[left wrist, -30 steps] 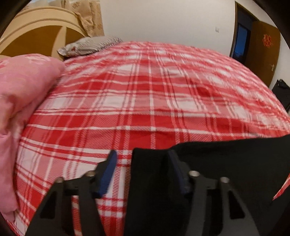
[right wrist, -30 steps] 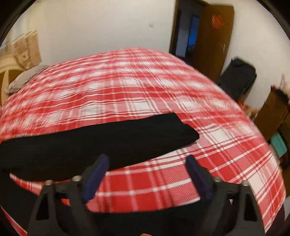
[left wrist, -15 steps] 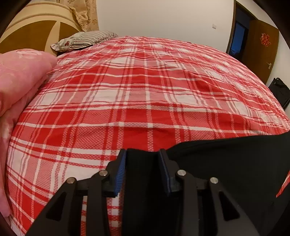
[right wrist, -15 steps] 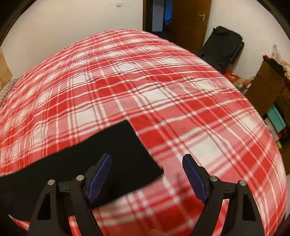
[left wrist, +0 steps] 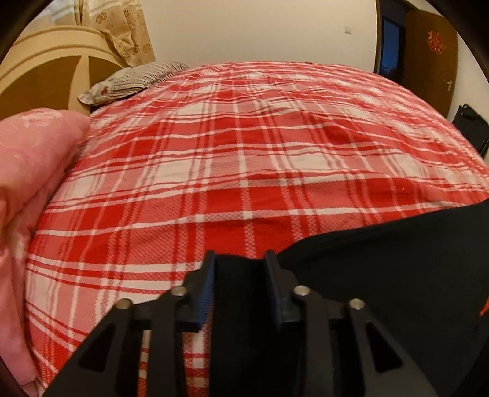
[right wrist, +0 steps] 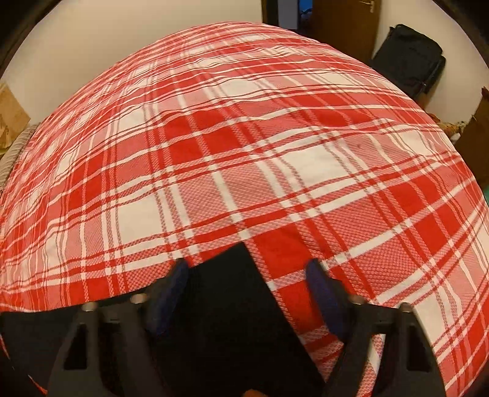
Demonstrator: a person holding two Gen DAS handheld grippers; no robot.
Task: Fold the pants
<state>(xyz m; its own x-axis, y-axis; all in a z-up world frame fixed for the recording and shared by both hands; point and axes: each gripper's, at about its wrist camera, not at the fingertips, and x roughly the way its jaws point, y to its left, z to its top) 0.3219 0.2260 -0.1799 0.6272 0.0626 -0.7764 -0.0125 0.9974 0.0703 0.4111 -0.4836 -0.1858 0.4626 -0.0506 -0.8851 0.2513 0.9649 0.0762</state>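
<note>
Black pants point(left wrist: 382, 274) lie along the near edge of a bed with a red and white plaid cover point(left wrist: 244, 152). My left gripper point(left wrist: 241, 271) is shut on the left end of the pants, with black cloth pinched between its blue pads. In the right wrist view the other end of the pants point(right wrist: 232, 305) lies on the cover as a pointed corner. My right gripper point(right wrist: 246, 274) is open and straddles that corner, with its pads apart on either side of the cloth.
A pink quilt point(left wrist: 27, 189) is heaped at the left of the bed. A striped pillow point(left wrist: 131, 81) lies by the wooden headboard point(left wrist: 52, 76). A dark bag point(right wrist: 409, 58) and a brown door point(right wrist: 345, 24) stand beyond the bed's right side.
My left gripper closed on the left end of the pants. My right gripper, still open, moved forward and down until the pants' right corner lay between its fingers.
</note>
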